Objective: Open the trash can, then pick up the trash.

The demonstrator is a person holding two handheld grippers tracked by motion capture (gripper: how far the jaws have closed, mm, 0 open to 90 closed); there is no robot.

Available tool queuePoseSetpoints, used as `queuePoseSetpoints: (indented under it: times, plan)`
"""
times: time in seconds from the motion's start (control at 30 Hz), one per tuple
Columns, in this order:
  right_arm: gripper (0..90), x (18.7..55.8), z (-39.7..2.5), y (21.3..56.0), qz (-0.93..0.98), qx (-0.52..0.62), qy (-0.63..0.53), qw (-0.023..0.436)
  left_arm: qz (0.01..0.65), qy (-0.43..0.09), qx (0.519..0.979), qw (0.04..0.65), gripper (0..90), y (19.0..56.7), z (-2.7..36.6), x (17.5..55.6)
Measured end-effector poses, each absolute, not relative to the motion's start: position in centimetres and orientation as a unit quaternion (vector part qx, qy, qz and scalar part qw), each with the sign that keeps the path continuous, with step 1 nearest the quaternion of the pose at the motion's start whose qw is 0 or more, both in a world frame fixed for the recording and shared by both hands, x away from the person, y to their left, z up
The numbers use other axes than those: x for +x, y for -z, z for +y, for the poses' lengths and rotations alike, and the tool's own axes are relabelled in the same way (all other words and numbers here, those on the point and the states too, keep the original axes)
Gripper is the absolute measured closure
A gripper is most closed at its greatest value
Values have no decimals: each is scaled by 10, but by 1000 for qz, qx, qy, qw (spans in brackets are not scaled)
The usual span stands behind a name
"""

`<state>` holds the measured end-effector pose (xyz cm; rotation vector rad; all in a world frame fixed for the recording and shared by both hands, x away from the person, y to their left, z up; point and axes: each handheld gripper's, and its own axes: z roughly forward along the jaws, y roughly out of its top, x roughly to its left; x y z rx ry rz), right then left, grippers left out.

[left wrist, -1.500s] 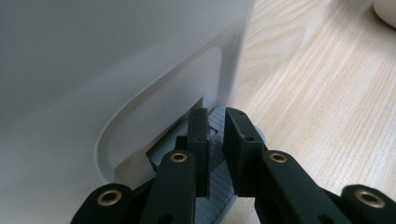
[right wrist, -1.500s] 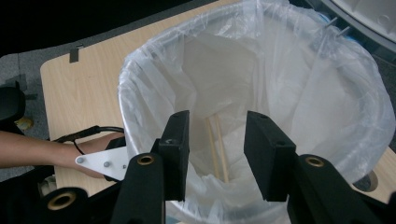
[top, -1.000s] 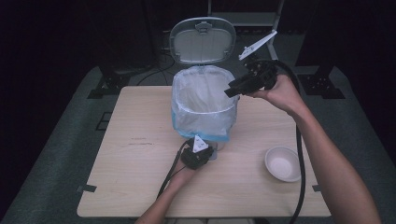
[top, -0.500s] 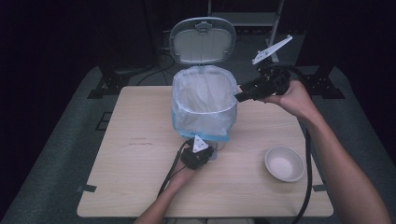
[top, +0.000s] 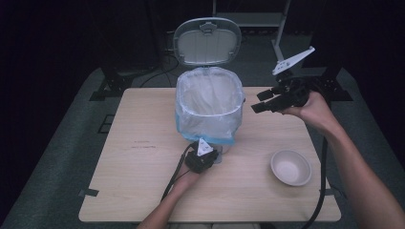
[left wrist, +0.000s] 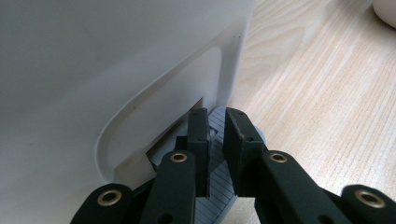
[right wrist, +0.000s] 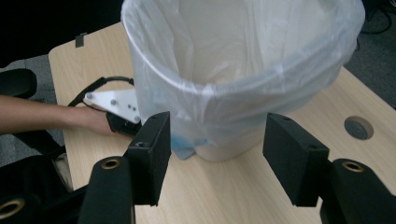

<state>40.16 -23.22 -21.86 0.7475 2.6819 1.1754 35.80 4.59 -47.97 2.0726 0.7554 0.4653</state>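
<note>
Thin plastic liner point(top: 208, 102) (crinkly), matt wood tbl point(top: 138, 157)

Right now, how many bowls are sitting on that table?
1. A single white bowl sits on the wooden table, near its right front corner, to the right of the lined pedal bin. The bin could be hiding something small behind it.

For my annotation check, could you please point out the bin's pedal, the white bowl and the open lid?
pedal point(left wrist: 215, 196): left gripper view, ribbed top.
white bowl point(top: 291, 167): high view, inside.
lid point(top: 207, 42): high view, underside.
</note>
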Motion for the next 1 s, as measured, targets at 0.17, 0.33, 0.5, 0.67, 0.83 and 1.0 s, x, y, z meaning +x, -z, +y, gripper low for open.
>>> queuePoseSetpoints:
  times: [0.17, 0.33, 0.5, 0.67, 0.83, 1.0]
  plan:
    - [389, 393, -250, 229, 881, 256, -393, 63, 303, -186, 831, 428, 809, 479, 46, 358]
    - [387, 386, -263, 240, 876, 261, -400, 66, 304, -186, 831, 428, 809, 479, 46, 358]
    - [385, 380, -271, 250, 877, 261, -397, 68, 304, -186, 831, 427, 809, 479, 46, 358]
    - [377, 374, -278, 261, 876, 263, -400, 66, 304, -186, 831, 427, 809, 479, 46, 358]
    - [376, 368, -287, 269, 872, 270, -404, 66, 304, -186, 831, 427, 809, 479, 46, 358]
    - [375, 364, -293, 274, 868, 273, -409, 64, 304, -186, 831, 427, 809, 479, 46, 358]
